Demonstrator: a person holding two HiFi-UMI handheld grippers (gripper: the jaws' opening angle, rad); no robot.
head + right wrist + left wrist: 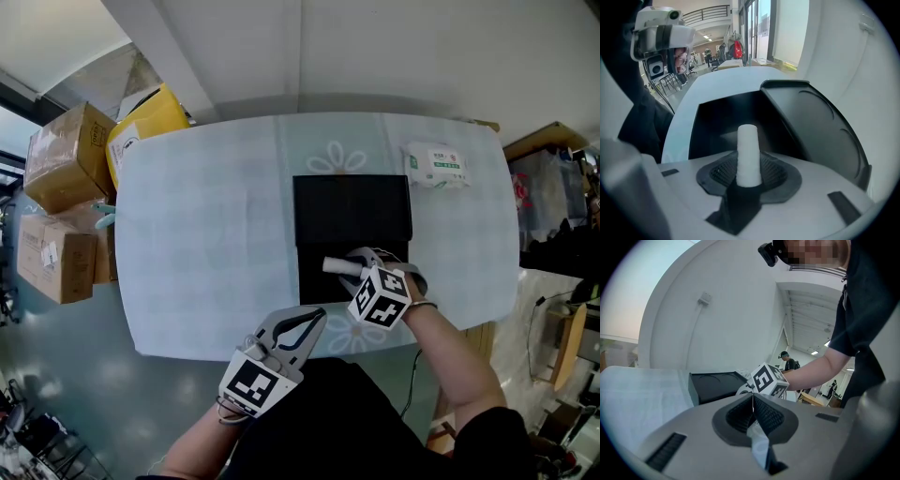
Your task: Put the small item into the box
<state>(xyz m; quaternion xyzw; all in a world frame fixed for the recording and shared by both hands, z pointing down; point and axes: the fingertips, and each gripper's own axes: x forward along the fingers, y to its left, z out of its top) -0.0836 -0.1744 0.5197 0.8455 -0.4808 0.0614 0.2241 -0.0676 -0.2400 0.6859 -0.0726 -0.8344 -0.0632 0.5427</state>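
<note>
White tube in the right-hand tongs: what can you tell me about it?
The white tube is a small, plain, matte cylinder, slightly tapered. The right tongs are shut on its lower part, so most of it sticks out past their tips. It is held over the open black box, touching only the tongs.

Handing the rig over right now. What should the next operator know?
Right gripper: jaws shut on the white cylinder, held over the open black box.
Left gripper: jaws shut, empty, by the near edge of the table.
Done: item grasped and positioned at the box, lid open.
Left: lower it, open the jaws, release it inside, withdraw.
</note>
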